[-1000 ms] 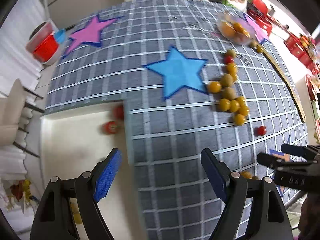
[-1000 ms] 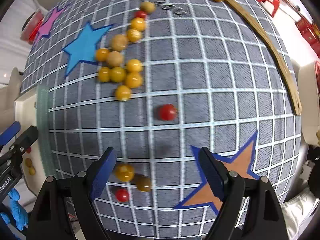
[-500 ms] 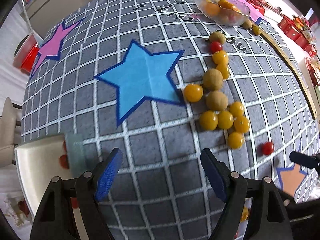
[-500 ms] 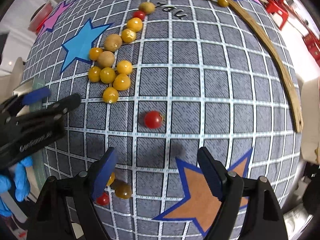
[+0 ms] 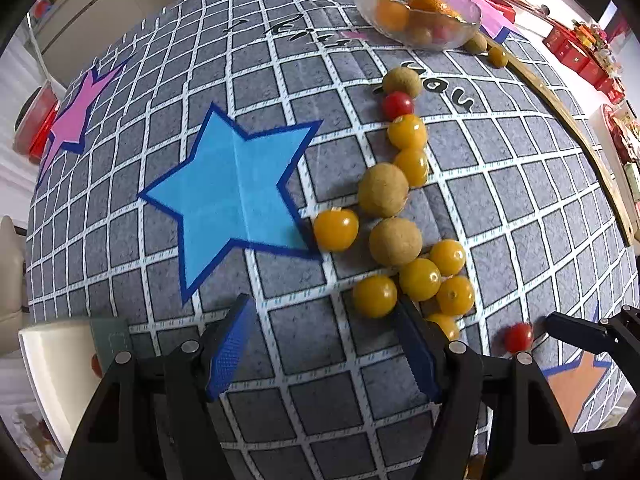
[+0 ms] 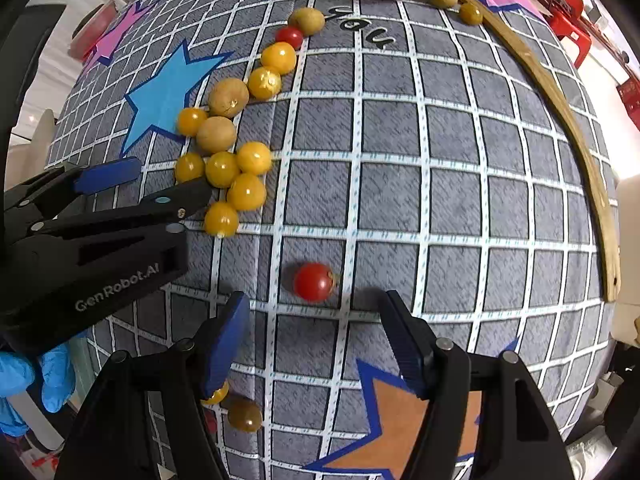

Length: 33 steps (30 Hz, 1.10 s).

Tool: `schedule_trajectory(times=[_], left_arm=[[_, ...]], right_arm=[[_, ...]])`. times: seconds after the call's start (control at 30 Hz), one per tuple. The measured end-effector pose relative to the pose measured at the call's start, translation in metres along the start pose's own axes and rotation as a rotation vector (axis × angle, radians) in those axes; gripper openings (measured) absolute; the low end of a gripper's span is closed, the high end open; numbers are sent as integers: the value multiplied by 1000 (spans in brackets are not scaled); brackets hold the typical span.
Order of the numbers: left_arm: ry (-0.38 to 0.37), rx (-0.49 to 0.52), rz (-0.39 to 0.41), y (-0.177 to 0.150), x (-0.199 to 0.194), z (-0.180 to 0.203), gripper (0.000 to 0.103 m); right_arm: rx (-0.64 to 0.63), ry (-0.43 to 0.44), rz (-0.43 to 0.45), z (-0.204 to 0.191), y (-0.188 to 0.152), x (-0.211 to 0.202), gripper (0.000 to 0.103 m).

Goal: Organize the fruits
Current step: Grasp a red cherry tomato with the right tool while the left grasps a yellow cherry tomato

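Red tomato (image 6: 314,287) stem end facing right, just ahead of right tongs (image 6: 316,336); both tongs' jaws narrowing, empty, left tongs (image 5: 326,346) incl.

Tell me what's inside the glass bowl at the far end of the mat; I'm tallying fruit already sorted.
The glass bowl holds orange-yellow fruits and something red. An exact count isn't possible: pieces overlap, and the right wrist view crops its top.

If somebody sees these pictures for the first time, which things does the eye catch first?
First, the string of yellow fruits and brown fruits running down the grey checked cloth, beside the blue star. Next, a lone red tomato just ahead of the open right hand-held gripper. At the cloth's far end stands a glass bowl of fruit.
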State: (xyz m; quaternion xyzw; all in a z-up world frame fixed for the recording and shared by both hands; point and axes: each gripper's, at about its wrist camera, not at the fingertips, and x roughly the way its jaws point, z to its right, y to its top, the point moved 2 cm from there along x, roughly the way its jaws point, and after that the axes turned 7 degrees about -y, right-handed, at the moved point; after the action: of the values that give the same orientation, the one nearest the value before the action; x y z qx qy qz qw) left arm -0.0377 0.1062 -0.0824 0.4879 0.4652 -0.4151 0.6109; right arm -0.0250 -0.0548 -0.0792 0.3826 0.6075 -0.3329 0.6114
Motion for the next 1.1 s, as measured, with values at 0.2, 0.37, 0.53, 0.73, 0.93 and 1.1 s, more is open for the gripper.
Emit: schedule_trajectory(times=[0.2,0.37,0.53,0.73,0.93,1.1], left_arm=[[-5,17,4,23,5,8,57],[-37,46,3,25,2,30,21],[-76,0,2,19,-5,46,21],[-107,-43,23,8,-30,42,21],[-114,-80,44,-17,-52,19,21],[-92,-116,44,-38,-60,-1,21]], right_arm=[[-40,-18,17,-1,5,-1,40],[-10,29,-2,-9,18,0,21],[58,100,-23,1,32,-1,21],[77,128,-24,4,29,-9,21],[78,113,-14,-1,16,-22,21],[76,107,-12,-6,11,-30,21]])
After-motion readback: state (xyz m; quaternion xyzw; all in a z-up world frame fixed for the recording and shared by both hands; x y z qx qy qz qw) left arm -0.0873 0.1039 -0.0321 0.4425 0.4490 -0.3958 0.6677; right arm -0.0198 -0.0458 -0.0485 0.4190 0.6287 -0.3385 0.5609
